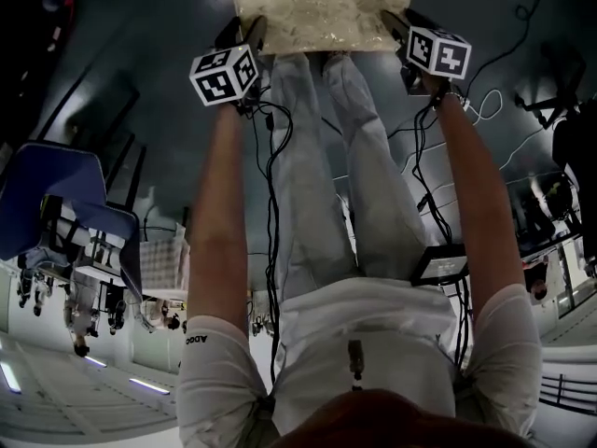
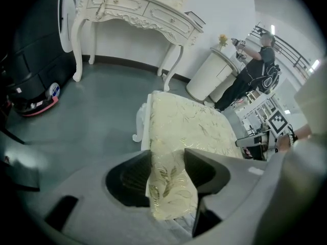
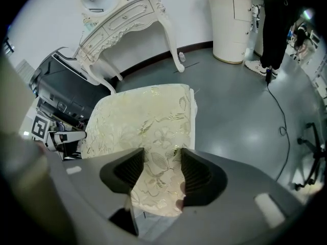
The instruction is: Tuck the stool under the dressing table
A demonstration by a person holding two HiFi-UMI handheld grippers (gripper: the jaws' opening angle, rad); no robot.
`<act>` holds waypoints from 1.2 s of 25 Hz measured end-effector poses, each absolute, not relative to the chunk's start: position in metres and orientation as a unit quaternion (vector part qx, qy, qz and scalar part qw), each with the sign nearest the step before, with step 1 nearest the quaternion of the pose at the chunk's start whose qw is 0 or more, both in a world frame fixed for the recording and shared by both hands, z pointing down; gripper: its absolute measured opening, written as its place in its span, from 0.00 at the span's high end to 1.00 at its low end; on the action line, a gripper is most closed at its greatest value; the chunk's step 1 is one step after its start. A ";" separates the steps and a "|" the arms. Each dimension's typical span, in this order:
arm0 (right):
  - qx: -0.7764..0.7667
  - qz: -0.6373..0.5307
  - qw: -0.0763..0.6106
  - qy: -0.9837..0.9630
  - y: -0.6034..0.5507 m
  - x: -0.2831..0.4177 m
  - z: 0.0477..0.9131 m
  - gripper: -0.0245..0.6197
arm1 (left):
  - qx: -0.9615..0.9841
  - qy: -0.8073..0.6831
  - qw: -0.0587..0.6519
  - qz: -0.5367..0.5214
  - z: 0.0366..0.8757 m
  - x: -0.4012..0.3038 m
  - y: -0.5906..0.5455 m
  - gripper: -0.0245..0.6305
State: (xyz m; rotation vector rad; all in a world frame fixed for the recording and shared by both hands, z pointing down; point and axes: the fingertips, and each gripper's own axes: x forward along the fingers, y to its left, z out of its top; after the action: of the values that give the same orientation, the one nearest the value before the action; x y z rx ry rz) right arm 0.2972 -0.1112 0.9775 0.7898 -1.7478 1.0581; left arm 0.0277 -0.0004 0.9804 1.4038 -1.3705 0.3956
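Left claw (image 2: 167, 160) and right claw (image 3: 162, 154) gape wide, straddling near corners of the stool (image 1: 322, 7)

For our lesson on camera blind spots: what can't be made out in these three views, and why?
Cream floral-cushioned stool: legs hidden beneath cushion, head view.
White carved dressing table: upper part cut off by top edge, left gripper view.
Distant dark-clothed person: details too small, left gripper view.

cream floral stool (image 3: 148, 121) stands well apart from white dressing table (image 2: 133, 9).
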 end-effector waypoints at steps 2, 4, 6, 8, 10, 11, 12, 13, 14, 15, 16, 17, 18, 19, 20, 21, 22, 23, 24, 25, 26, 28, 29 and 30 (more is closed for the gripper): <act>0.320 0.431 0.464 -0.705 -0.111 0.296 0.979 0.59 | 0.589 -0.577 0.541 0.166 0.983 0.026 0.001 0.64; 0.320 0.433 0.469 -0.700 -0.113 0.298 0.979 0.60 | 0.589 -0.571 0.547 0.170 0.984 0.028 -0.003 0.64; 0.320 0.437 0.473 -0.695 -0.115 0.300 0.976 0.60 | 0.590 -0.562 0.552 0.176 0.980 0.030 -0.004 0.64; 0.316 0.437 0.474 -0.696 -0.113 0.296 0.974 0.60 | 0.592 -0.560 0.550 0.184 0.976 0.024 -0.001 0.66; 0.314 0.430 0.471 -0.703 -0.114 0.285 0.974 0.60 | 0.594 -0.565 0.541 0.189 0.973 0.009 0.002 0.77; 0.315 0.426 0.468 -0.708 -0.117 0.277 0.974 0.61 | 0.593 -0.568 0.539 0.188 0.973 0.002 0.003 0.82; 0.317 0.422 0.464 -0.711 -0.122 0.270 0.974 0.61 | 0.590 -0.571 0.540 0.187 0.973 -0.005 0.004 0.83; 0.320 0.419 0.461 -0.714 -0.129 0.263 0.974 0.61 | 0.586 -0.574 0.541 0.185 0.973 -0.009 0.003 0.83; 0.322 0.416 0.458 -0.716 -0.136 0.258 0.974 0.61 | 0.581 -0.580 0.542 0.182 0.974 -0.011 0.002 0.83; 0.322 0.414 0.457 -0.719 -0.145 0.255 0.974 0.62 | 0.574 -0.588 0.541 0.178 0.974 -0.012 0.000 0.83; 0.320 0.412 0.455 -0.722 -0.153 0.251 0.974 0.62 | 0.566 -0.600 0.539 0.172 0.974 -0.012 -0.001 0.83; 0.315 0.409 0.454 -0.726 -0.160 0.247 0.975 0.62 | 0.555 -0.613 0.538 0.162 0.974 -0.012 -0.002 0.83; 0.310 0.407 0.453 -0.730 -0.166 0.243 0.975 0.62 | 0.543 -0.626 0.540 0.149 0.974 -0.014 -0.003 0.83; 0.306 0.403 0.453 -0.734 -0.173 0.239 0.976 0.62 | 0.533 -0.635 0.543 0.135 0.974 -0.016 -0.004 0.82; 0.305 0.399 0.453 -0.737 -0.179 0.235 0.976 0.63 | 0.526 -0.641 0.546 0.124 0.974 -0.017 -0.006 0.82; 0.305 0.394 0.453 -0.739 -0.185 0.232 0.975 0.63 | 0.522 -0.643 0.548 0.116 0.973 -0.018 -0.007 0.82; 0.306 0.391 0.452 -0.741 -0.190 0.229 0.974 0.63 | 0.521 -0.644 0.549 0.111 0.972 -0.020 -0.009 0.81; 0.307 0.389 0.451 -0.742 -0.194 0.224 0.973 0.63 | 0.523 -0.643 0.550 0.105 0.971 -0.022 -0.010 0.79; 0.305 0.388 0.451 -0.744 -0.198 0.217 0.974 0.63 | 0.527 -0.638 0.554 0.095 0.971 -0.024 -0.013 0.73; 0.302 0.385 0.453 -0.745 -0.201 0.208 0.976 0.63 | 0.532 -0.630 0.559 0.086 0.972 -0.026 -0.015 0.61; 0.298 0.382 0.456 -0.746 -0.203 0.199 0.978 0.63 | 0.535 -0.623 0.564 0.082 0.974 -0.028 -0.017 0.59; 0.297 0.373 0.462 -0.748 -0.208 0.181 0.980 0.64 | 0.535 -0.621 0.563 0.105 0.980 -0.036 -0.017 0.58; 0.298 0.369 0.463 -0.749 -0.211 0.175 0.980 0.64 | 0.534 -0.625 0.557 0.120 0.982 -0.041 -0.018 0.63; 0.301 0.366 0.463 -0.749 -0.213 0.170 0.978 0.64 | 0.533 -0.628 0.552 0.131 0.982 -0.044 -0.018 0.63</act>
State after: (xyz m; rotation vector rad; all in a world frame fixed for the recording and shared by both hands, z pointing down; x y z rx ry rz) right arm 0.1704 -0.2131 0.9783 0.7393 -1.8405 0.9005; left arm -0.0443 -0.0184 0.9822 1.2605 -1.4860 0.3093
